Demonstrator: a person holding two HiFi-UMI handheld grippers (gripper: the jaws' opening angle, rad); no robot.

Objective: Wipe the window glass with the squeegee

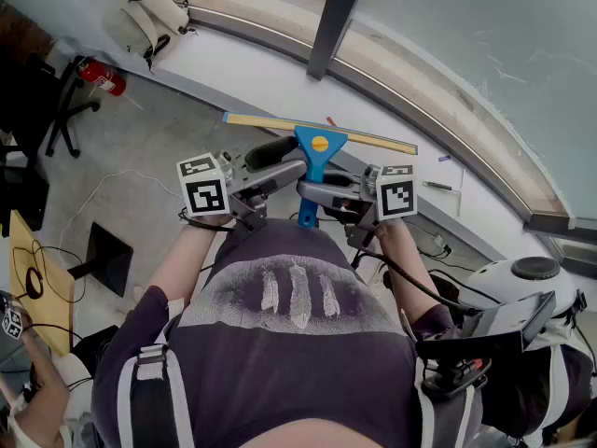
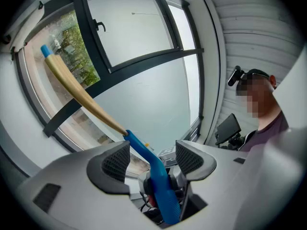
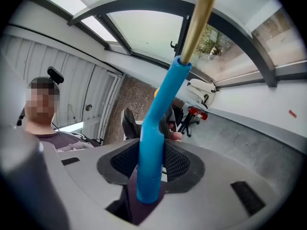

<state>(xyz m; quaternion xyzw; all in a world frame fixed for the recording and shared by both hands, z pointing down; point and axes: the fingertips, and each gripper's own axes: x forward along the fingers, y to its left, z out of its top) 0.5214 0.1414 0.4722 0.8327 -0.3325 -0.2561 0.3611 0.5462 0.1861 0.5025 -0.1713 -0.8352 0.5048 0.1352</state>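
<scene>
The squeegee point(image 1: 313, 153) has a blue handle and a long tan blade bar point(image 1: 322, 131), held level in front of my chest, below the window glass point(image 1: 466, 54). My right gripper point(image 1: 315, 192) is shut on the handle point(image 3: 160, 114), its ribbed pads pressed to both sides. The blade bar point(image 3: 199, 13) runs up out of the right gripper view. My left gripper point(image 1: 287, 164) faces the right one and stands open. In the left gripper view the handle point(image 2: 144, 152) passes between the left gripper's pads point(image 2: 115, 162) with a gap on each side. The blade point(image 2: 81, 92) slants up to the left.
A white sill point(image 1: 280, 73) runs under the glass, with a dark frame post point(image 1: 331, 17) crossing it. A pen point(image 1: 438, 186) lies on the sill. A red fire extinguisher point(image 1: 101, 77), a white bag point(image 1: 154, 12) and a black chair point(image 1: 56, 101) stand at left.
</scene>
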